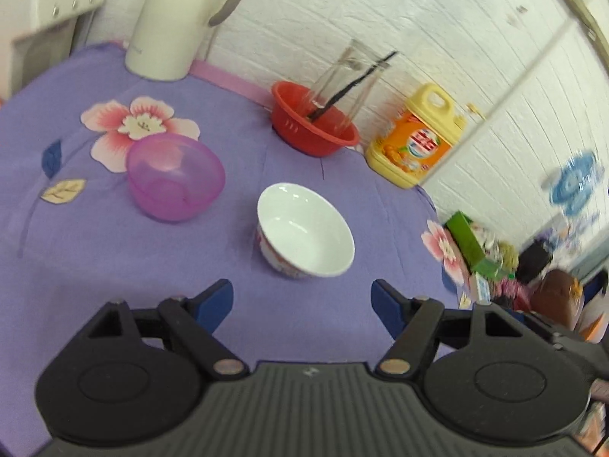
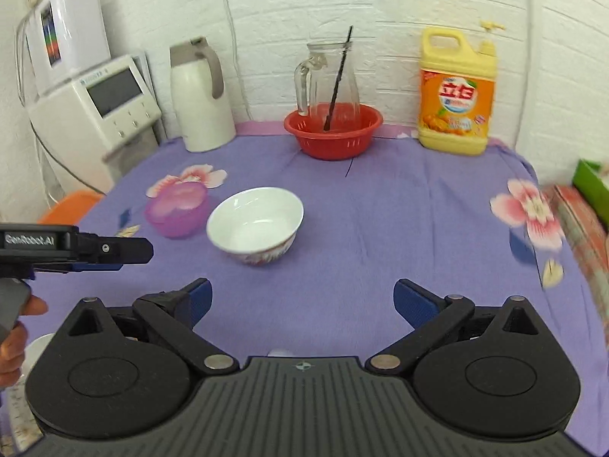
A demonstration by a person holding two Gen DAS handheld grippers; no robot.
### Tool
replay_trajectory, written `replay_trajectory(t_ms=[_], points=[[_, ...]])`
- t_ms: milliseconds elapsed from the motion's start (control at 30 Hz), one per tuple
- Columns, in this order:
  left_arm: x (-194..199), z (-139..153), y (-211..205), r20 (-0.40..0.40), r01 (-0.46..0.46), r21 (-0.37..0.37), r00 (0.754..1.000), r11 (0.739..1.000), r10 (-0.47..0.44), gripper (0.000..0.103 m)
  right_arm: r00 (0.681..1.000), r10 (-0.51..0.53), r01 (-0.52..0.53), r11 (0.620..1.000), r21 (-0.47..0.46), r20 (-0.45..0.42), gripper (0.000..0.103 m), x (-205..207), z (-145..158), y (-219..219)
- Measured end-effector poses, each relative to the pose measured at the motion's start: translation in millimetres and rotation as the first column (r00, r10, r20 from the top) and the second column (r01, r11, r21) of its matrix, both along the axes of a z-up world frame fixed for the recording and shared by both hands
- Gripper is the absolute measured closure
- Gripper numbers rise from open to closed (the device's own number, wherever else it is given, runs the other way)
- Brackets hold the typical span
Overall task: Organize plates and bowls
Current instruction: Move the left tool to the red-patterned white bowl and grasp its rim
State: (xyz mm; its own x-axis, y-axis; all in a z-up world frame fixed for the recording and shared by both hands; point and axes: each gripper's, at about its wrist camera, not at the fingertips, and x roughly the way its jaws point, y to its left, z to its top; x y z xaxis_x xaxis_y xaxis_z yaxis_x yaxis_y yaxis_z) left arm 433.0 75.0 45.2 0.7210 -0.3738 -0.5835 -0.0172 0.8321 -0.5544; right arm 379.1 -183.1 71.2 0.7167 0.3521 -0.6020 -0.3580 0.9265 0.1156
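Both claws hang over the purple cloth with nothing in them: the left gripper (image 1: 302,297) has its blue pads spread apart around bare cloth, and the right gripper (image 2: 302,301) stands wider still, also empty and touching nothing. In the right wrist view the left tool also shows at the left edge, side on, with a hand (image 2: 13,339) on its grip. Just above the spread pads, near the middle of both views, sits the white bowl (image 1: 306,230), upright and empty, with a red pattern round its foot. To its left, close by but not touching, is the pink bowl (image 1: 175,177), see-through plastic. I'd guess the job now is to nest one bowl in the other, so a claw should come down over one rim wall, pinch it squarely, and lift straight. At the top of the frame stand a red basket (image 2: 333,131) holding a glass jug (image 2: 329,80), a white flask (image 2: 200,95) and a yellow soap bottle (image 2: 456,91).
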Motion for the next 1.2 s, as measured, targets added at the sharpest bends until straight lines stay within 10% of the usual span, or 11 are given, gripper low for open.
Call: replay_trajectory(t_ms=[267,467,733,800,867,1200], points=[[80.1,-50.6,-7.5,-0.185,-0.212,-0.093,0.964,0.973,0.192,0.030,0.995,0.015,-0.027,0.992,-0.123,-0.097,0.000,107.6,-41.5,33.2],[95.3,-58.3,-14.9,-0.164,-0.271,-0.089,0.953,0.958,0.255,0.030,0.989,0.037,-0.050,0.995,-0.090,-0.146,0.000,147.4,-69.8,48.4],[101.1,-59.1,-21.4,-0.133,-0.262,-0.076,0.959,0.962,0.250,0.034,0.987,0.110,-0.120,0.989,-0.084,-0.119,0.000,146.6,-79.5,68.5],[105.4,-61.9,-22.0,-0.131,-0.225,-0.101,0.969,0.969,0.211,0.066,0.986,0.131,-0.140,0.986,-0.089,-0.108,0.000,142.8,-78.2,71.7],[107.9,-67.4,-22.3,-0.153,-0.203,-0.130,0.971,0.971,0.182,0.067,0.981,0.155,-0.163,0.985,-0.059,-0.117,0.022,140.5,-76.9,74.1],[56.8,-51.9,-33.4,-0.164,-0.109,-0.112,0.982,0.988,0.090,0.067,0.969,0.164,-0.173,0.985,-0.030,-0.186,0.022,98.6,-68.7,67.6]])
